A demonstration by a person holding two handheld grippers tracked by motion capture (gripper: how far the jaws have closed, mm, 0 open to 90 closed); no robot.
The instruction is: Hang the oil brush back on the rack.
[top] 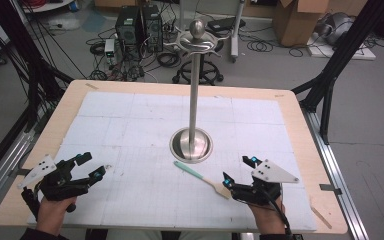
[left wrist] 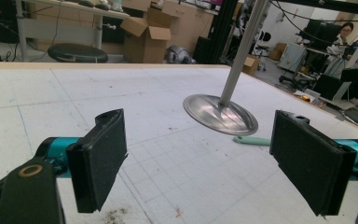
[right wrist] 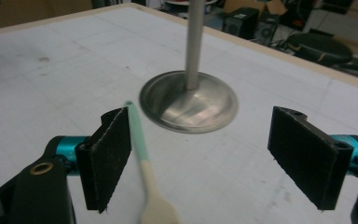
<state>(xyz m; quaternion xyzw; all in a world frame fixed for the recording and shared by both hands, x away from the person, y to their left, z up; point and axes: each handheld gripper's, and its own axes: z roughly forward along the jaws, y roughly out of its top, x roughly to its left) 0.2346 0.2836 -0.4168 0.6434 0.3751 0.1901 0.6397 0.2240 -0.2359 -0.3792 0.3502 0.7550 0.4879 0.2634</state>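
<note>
We see even, soft overhead light, faint shadows, mild glare on the metal stand base (right wrist: 189, 103); both gripper views look slightly blurred near the bottom.

Tall steel stand (top: 194, 95) upright on a round dished base near mid-counter, ball knob and hooked arms at top, small spatula (top: 203, 179) with mint-green handle and pale wooden blade lying flat just beside the base, blade toward the counter's near edge
</note>
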